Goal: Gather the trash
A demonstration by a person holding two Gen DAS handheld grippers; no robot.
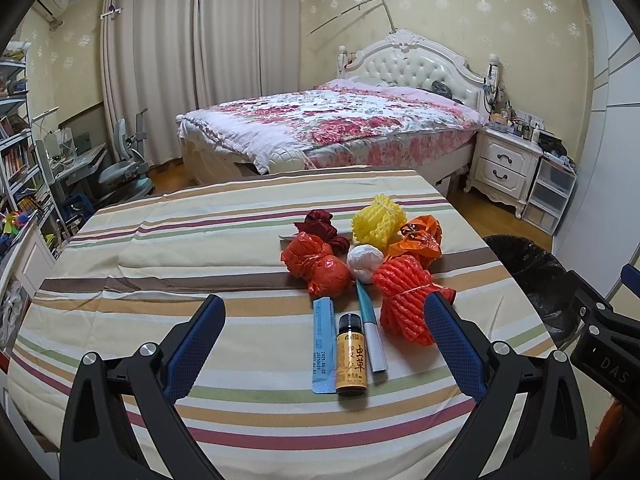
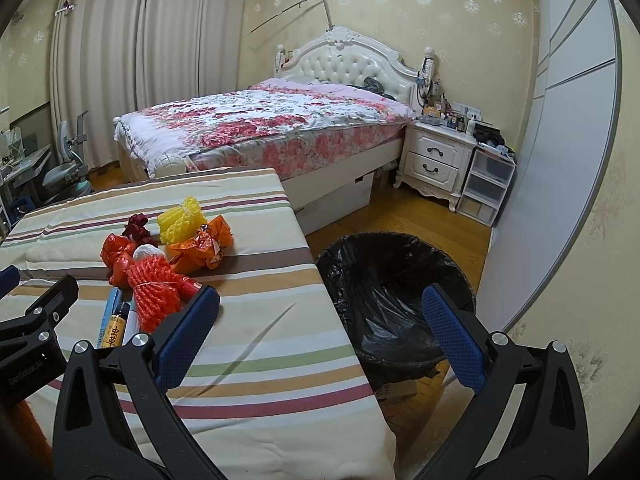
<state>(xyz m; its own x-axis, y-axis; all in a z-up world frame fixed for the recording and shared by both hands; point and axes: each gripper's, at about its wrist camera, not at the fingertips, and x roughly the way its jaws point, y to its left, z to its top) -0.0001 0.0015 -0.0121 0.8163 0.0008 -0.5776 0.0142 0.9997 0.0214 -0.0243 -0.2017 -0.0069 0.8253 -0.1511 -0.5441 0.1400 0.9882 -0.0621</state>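
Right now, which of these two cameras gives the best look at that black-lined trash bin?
The right wrist view: the trash bin sits almost whole beside the striped table, its black liner open and seemingly empty, framed between the open right gripper. The left wrist view catches only part of its rim at the right edge, behind the other gripper's frame.

Bare striped cloth (image 2: 256,344) before trash pile (image 1: 360,264), bin (image 2: 384,300) mouth unobstructed

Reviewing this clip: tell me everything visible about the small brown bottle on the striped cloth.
The small brown bottle lies flat on the striped cloth, black cap pointing away, with a yellow-orange label bearing red characters. A blue packet lies along its left, a teal pen along its right. No gripper touches it.
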